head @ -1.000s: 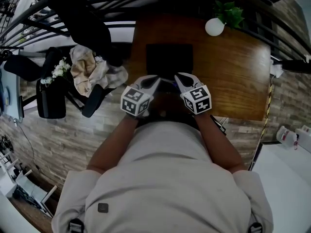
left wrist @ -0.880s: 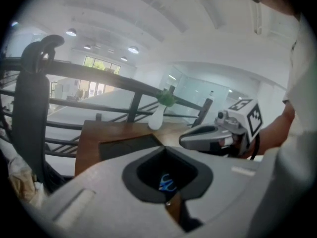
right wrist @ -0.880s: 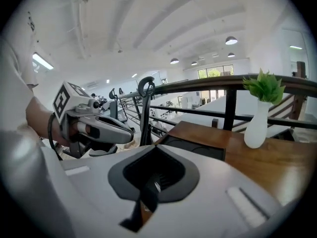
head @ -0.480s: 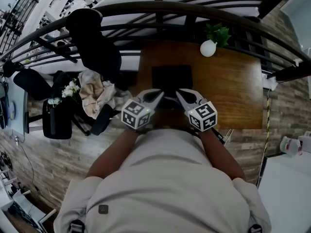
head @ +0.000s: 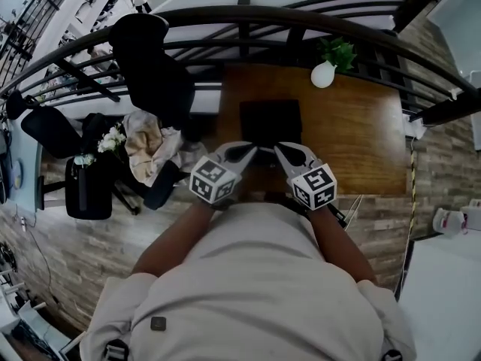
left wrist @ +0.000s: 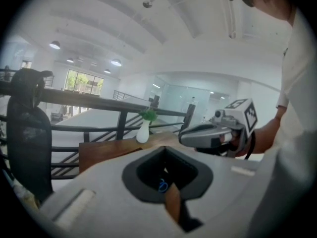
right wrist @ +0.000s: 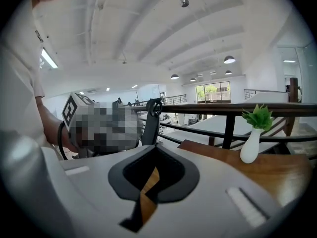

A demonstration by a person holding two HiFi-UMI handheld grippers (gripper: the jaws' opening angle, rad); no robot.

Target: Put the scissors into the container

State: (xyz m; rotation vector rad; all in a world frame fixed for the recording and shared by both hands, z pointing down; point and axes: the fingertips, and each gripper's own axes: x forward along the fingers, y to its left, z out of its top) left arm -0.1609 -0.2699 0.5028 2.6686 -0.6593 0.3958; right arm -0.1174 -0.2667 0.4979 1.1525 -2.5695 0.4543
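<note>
A dark rectangular container [head: 270, 122] lies on the wooden table [head: 361, 134], just beyond both grippers. In the left gripper view a small blue loop, seemingly the scissors' handle [left wrist: 162, 185], shows against the dark container [left wrist: 151, 170] through the opening in the jaws. I cannot tell whether it lies inside. My left gripper [head: 252, 151] and right gripper [head: 279, 150] hang side by side above the table's near edge, tips pointing at the container. Both are shut with nothing between the fingers. From the left gripper [left wrist: 165, 151] I see the right gripper [left wrist: 208, 135]. Only table wood shows through the right gripper [right wrist: 154, 148].
A white vase with a green plant [head: 324, 74] stands at the table's far right corner, against a black railing [head: 240, 21]. A black chair [head: 150, 66] and a seat piled with cloth [head: 146, 145] stand left of the table.
Both grippers have lifted a little, staying side by side and shut. The head view has shifted, so the table and container sit lower in the picture.
</note>
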